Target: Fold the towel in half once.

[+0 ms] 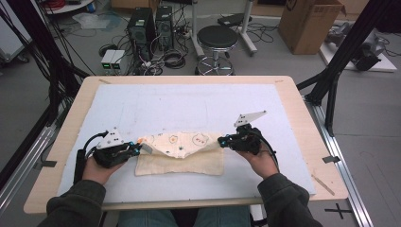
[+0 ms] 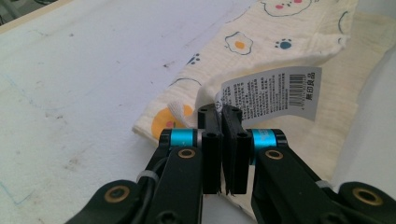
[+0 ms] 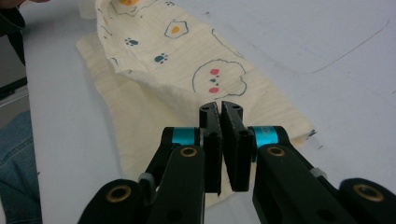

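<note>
Both tongs — left gripper and right gripper — pinch shut on corners of a limp, light printed cloth, best held at its edges.

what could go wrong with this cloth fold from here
The left gripper pinches the patterned cloth close beside its paper label, so the grip may catch the label rather than fabric and slip. The right gripper holds only a thin edge, which might pull free. The folded flap sags in the middle and could land creased.
</note>
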